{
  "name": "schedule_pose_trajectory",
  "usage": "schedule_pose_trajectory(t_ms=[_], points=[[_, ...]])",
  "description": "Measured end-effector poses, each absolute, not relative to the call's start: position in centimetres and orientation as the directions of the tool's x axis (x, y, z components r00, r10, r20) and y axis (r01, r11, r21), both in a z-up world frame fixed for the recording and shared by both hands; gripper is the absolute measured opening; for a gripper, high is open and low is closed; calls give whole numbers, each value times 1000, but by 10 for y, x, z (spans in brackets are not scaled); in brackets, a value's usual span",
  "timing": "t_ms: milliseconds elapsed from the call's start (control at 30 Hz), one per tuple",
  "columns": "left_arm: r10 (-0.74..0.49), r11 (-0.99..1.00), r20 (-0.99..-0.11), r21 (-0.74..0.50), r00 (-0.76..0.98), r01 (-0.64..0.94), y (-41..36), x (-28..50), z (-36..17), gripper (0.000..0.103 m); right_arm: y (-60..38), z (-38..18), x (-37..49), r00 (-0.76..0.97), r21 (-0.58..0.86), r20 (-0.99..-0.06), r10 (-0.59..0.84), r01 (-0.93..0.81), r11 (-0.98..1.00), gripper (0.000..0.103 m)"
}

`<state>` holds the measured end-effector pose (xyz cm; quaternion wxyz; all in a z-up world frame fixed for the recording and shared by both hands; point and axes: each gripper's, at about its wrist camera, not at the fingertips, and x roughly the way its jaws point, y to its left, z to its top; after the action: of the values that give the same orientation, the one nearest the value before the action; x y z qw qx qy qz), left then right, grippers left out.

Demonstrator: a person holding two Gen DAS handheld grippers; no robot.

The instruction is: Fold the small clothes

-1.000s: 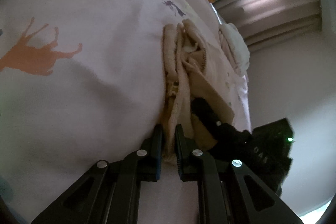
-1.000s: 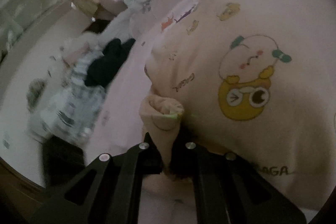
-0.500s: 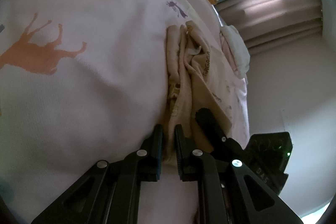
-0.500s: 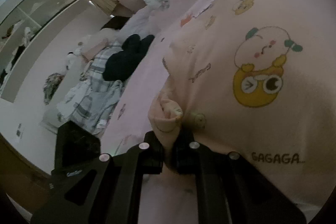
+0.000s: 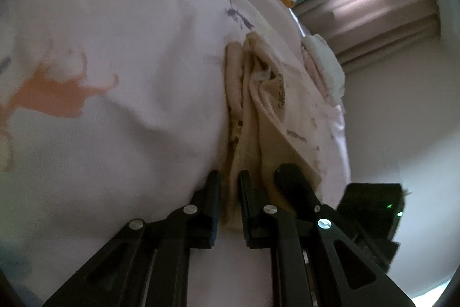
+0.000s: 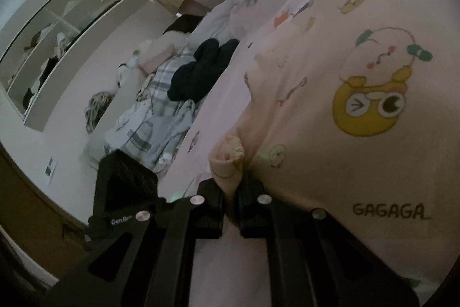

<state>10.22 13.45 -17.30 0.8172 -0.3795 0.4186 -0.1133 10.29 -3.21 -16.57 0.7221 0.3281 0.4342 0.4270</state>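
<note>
Over bedsheet (image 5: 120,19), both hand-held grippers level.

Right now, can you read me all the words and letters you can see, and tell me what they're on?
"GAGAGA": printed on the peach garment, below the yellow cartoon character.
"Gen R...": on the black body of the left claw, seen from the right wrist; the rest is blurred.
Small dark print on the garment's folded edge, left wrist view: too blurred to read.
Paper on the wall: too small to read.
</note>
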Motion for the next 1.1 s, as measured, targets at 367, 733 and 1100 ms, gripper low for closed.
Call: schedule_pose_trajectory(t_ms=[367,733,1100], points=[[-442,693,-602,-700,665,-173,143,98,-170,14,-22,-162,99,254,788,-411,876,-385,481,20],[-444,685,-599,-706,667,-179,151,90,-171,14,-5,-157,80,227,679,-501,835,-495,542,34],[-479,641,-566,-748,671,-173,154,97,-171,29,-8,-158,64,206,668,-507,837,-519,533,46]])
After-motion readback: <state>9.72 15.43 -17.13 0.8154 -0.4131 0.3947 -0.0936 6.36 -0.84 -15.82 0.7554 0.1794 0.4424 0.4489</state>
